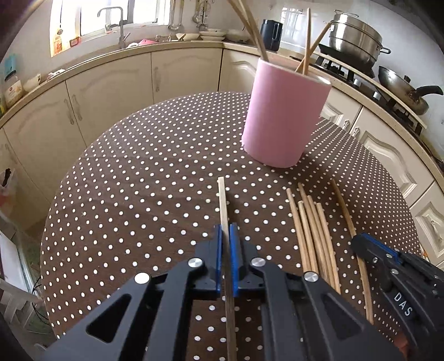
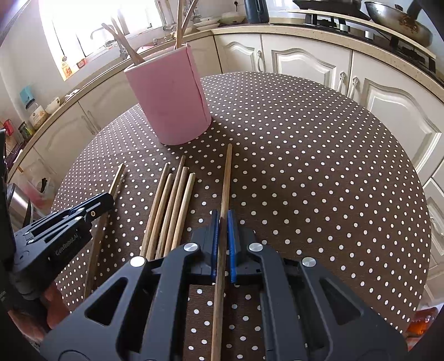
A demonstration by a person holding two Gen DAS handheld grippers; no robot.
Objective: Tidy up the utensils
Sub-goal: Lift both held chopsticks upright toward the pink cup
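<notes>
A pink cylindrical holder (image 1: 285,113) (image 2: 169,100) stands on the round polka-dot table (image 1: 138,172) (image 2: 319,166) with several chopsticks sticking out of it. My left gripper (image 1: 227,230) is shut on a pale square-ended chopstick (image 1: 222,200) that points toward the holder. My right gripper (image 2: 222,216) is shut on a darker round chopstick (image 2: 226,180). Between the two grippers, several loose chopsticks (image 1: 310,230) (image 2: 172,205) lie side by side on the cloth. The right gripper (image 1: 369,244) shows at the left view's right edge, and the left gripper (image 2: 105,201) at the right view's left edge.
Cream kitchen cabinets (image 1: 111,91) (image 2: 305,64) curve around behind the table. A sink with a tap (image 1: 116,25) sits under the window. A steel pot (image 1: 355,36) and a frying pan (image 1: 402,89) (image 2: 399,22) rest on the stove. A dark jug (image 1: 270,33) stands on the counter.
</notes>
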